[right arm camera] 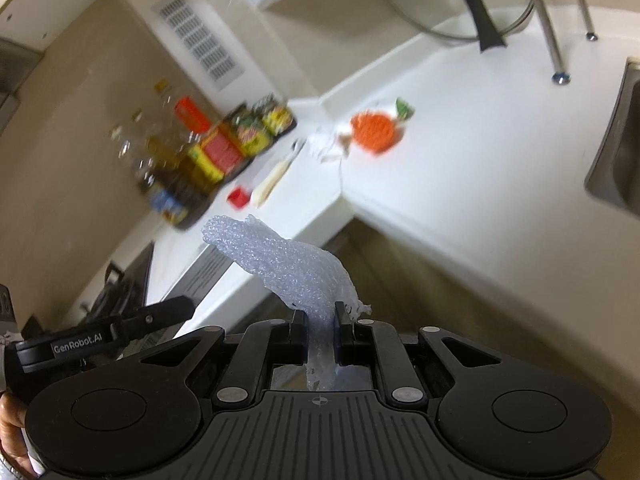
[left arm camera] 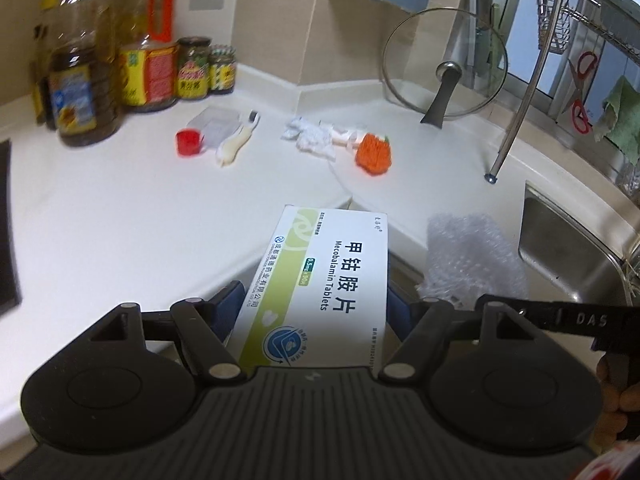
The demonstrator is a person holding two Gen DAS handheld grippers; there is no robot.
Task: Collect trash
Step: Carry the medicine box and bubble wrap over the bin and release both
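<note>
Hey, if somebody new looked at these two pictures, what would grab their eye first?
The white and green Mecobalamin tablet box fills the foreground, clamped in the left gripper. The right gripper pinches a crumpled strip of clear bubble wrap. Beyond them, an orange knitted scrubber lies beside crumpled white tissue on the white countertop.

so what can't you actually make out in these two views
- Left wrist: the near end of the medicine box sits behind the left tongs body.
- Left wrist: the sink is cut off by the right edge.
- Right wrist: bottle and jar labels are motion-blurred, unreadable.
- Right wrist: the bubble wrap end disappears behind the right tongs.
- Neither view shows a trash bin.
</note>
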